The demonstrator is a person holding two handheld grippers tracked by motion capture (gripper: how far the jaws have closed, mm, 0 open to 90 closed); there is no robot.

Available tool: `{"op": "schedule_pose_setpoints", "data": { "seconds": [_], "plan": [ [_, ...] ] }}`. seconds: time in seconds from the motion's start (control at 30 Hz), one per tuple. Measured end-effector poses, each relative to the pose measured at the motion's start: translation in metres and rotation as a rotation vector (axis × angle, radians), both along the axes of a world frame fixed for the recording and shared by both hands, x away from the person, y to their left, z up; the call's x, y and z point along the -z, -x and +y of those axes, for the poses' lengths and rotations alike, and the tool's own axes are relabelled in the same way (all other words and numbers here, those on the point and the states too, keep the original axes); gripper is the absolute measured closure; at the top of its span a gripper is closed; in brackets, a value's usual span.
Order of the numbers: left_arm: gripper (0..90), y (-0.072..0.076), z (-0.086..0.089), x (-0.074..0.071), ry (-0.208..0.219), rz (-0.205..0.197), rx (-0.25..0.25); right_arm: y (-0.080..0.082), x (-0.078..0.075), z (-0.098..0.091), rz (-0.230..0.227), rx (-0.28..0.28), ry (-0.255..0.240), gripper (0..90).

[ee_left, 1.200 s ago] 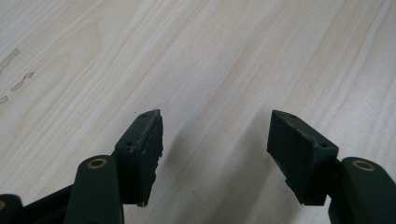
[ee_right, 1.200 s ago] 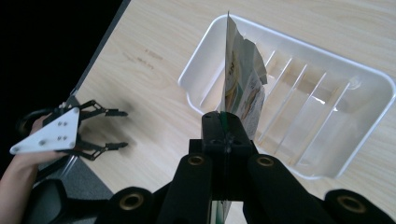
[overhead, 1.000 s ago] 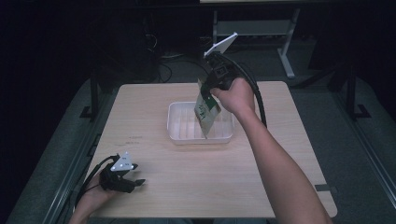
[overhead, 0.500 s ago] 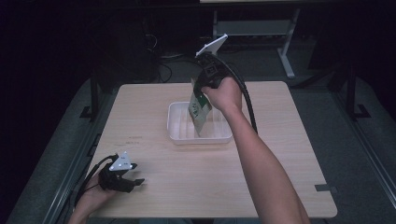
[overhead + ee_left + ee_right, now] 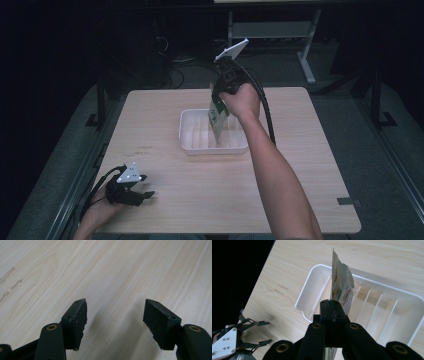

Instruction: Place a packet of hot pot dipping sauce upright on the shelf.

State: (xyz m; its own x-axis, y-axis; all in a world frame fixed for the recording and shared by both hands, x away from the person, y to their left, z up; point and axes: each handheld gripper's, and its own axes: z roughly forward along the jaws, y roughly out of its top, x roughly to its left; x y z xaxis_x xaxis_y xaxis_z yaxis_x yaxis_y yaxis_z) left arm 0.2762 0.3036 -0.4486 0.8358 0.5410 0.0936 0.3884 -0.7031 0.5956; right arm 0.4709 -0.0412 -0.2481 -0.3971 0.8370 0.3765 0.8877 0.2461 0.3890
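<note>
One green-and-white printed packet (image 5: 218, 116), crinkled, upright over ribbed white tray (image 5: 190, 131).

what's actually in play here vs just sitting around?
In play:
- right gripper, shut on the snack packet
- white tray, with the packet hanging over it
- wooden table

Sitting around:
- left gripper, open, low at the table's near left corner
- metal frame on the floor behind the table
</note>
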Motion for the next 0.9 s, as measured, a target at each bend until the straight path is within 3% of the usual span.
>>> {"op": "schedule_pose_setpoints", "data": {
  "seconds": [0.33,0.53,0.9],
  "plan": [
    [35.1,0.0,0.0,0.0,0.0,-0.003,0.002,0.0,-0.006,0.007,-0.015,-0.008,-0.031,89.7],
    [35.1,0.0,0.001,0.0,0.002,0.001,0.001,-0.004,0.0,0.005,-0.011,0.012,-0.035,89.6],
    [35.1,0.0,0.0,0.0,-0.002,0.0,0.003,-0.006,0.007,-0.002,-0.016,0.042,-0.001,89.5]
  ]
}}
